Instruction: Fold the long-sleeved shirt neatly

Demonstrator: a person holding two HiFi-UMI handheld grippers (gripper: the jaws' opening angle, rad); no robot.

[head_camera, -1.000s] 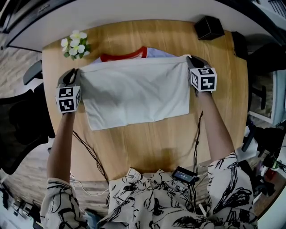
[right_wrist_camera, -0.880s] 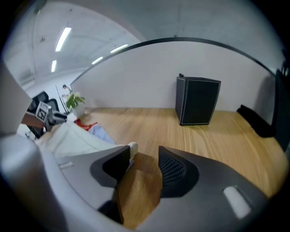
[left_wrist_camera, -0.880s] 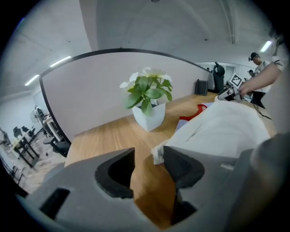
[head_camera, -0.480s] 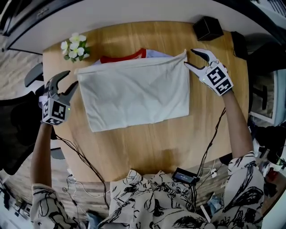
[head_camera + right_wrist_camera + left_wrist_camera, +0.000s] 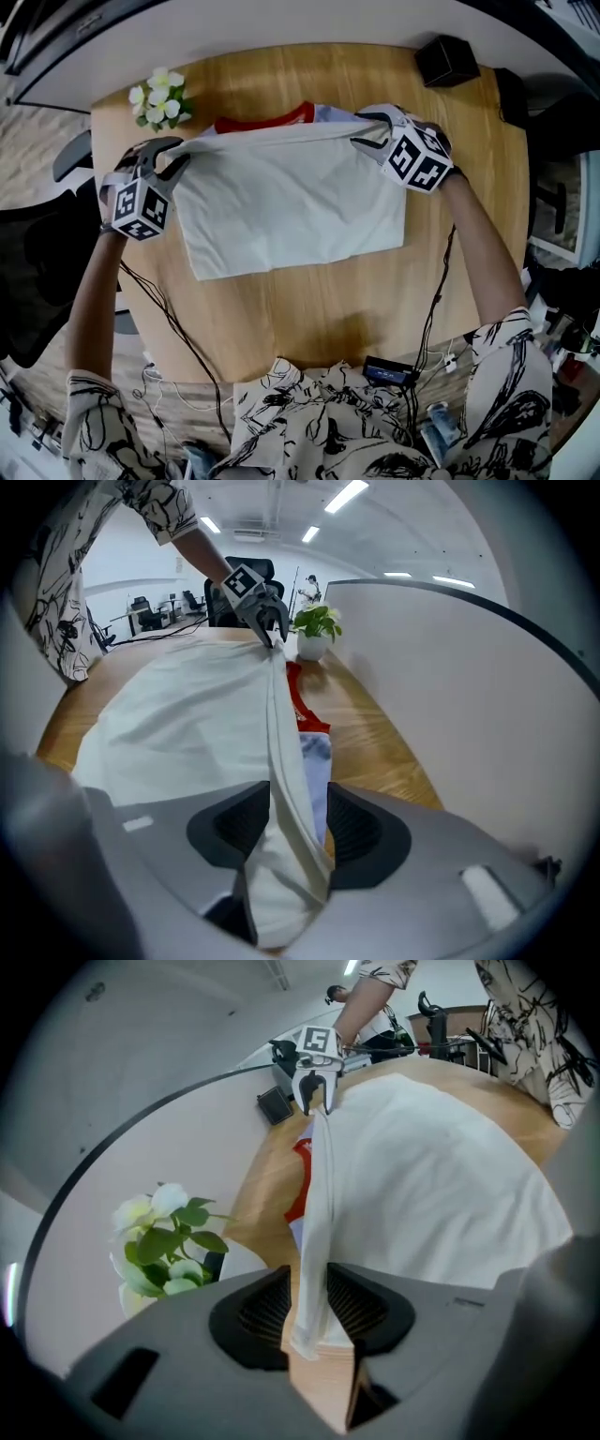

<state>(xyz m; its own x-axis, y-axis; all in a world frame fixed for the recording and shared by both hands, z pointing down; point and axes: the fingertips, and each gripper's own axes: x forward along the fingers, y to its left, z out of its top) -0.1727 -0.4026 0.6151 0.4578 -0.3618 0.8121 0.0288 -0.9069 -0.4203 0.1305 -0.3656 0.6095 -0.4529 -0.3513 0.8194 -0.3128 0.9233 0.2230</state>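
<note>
Head view showed the left gripper (image 5: 172,153) at the left far corner of the shirt (image 5: 291,206) and the right gripper (image 5: 361,131) at the right far corner, both angled down at the table (image 5: 309,309). Both pairs of jaws had just been closing. In the left gripper view the cloth edge stood between the pads (image 5: 267,1307) and nearly filled a narrow gap. In the right gripper view a thicker bunch of edge sat between wider-set pads (image 5: 356,832), with daylight either side. Neither pair looked to be pinching yet.

Between the two grippers the folded far edge ran straight across, left to right, so that was the shirt's long axis. The white body lay on the person's side of that edge, flat on the wood. The red collar (image 5: 262,120) peeked out beyond the edge.

Each hand was as near to its own corner as the other, so the coming fold probably depended on both corners travelling together, square to that edge.
</note>
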